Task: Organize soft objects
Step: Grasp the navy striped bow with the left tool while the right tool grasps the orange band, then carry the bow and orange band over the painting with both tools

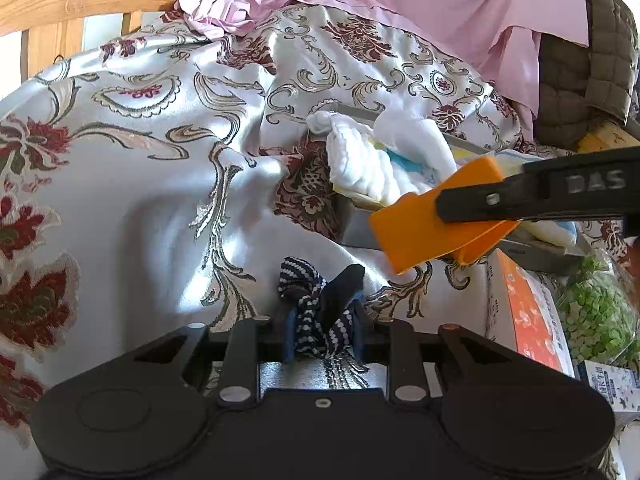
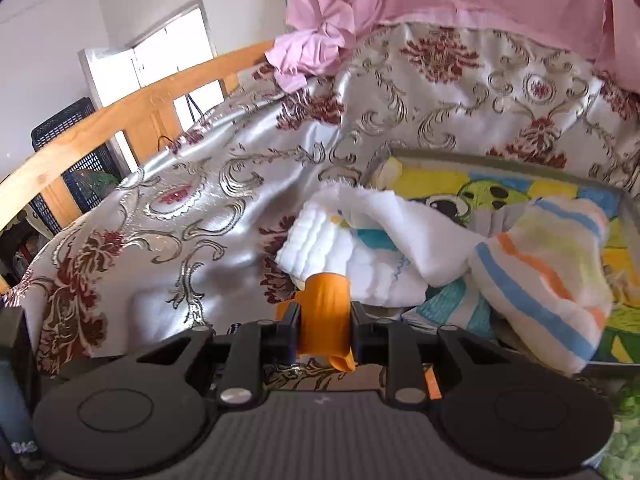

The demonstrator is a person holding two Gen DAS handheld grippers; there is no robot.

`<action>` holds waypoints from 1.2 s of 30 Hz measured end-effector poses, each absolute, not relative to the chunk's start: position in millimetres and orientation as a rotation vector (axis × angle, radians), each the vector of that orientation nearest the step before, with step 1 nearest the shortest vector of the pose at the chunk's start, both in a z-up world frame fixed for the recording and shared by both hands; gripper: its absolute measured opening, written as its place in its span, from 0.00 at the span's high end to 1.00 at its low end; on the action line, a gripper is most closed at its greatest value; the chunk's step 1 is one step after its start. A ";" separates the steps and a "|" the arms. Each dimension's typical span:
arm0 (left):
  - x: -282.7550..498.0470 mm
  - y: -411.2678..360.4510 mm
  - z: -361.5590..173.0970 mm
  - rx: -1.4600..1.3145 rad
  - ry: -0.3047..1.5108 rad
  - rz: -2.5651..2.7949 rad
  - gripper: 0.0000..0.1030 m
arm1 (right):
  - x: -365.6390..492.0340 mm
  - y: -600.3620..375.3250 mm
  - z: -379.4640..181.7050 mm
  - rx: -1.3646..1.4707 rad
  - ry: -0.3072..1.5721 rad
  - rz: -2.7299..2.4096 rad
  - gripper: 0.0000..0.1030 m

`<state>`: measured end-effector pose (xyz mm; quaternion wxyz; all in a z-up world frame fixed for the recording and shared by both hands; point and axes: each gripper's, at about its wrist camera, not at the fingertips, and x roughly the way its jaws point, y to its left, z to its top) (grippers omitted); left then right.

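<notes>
Left claw pinches dotted navy cloth, angled downward

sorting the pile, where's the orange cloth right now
The orange cloth is pinched in the right gripper, just in front of the white folded cloth on the tray.

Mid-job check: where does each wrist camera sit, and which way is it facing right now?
Left wrist: on the left gripper, angled down over the floral cover. Its fingers pinch a navy dotted cloth, and the right gripper enters from the right.
Right wrist: on the right gripper, angled down toward the tray of towels. Its fingers pinch an orange piece.
Shared: floral cover, white towel, pink fabric, orange piece.
</notes>
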<state>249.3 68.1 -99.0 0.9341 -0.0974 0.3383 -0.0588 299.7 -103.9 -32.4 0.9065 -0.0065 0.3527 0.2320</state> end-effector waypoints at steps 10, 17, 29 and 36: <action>232.6 53.4 -78.2 -0.109 0.627 -0.195 0.86 | 254.5 -138.2 19.4 0.007 0.577 0.426 0.74; 204.3 47.3 -42.0 -0.137 0.567 -0.215 0.86 | 215.4 -178.5 47.6 0.066 0.467 0.402 0.74; 205.3 2.0 24.8 -0.210 0.489 -0.195 0.86 | 201.1 -267.6 20.7 0.136 0.314 0.278 0.73; 265.7 -80.8 41.8 -0.110 0.478 -0.272 0.86 | 244.2 -310.3 4.7 0.315 0.336 0.157 0.72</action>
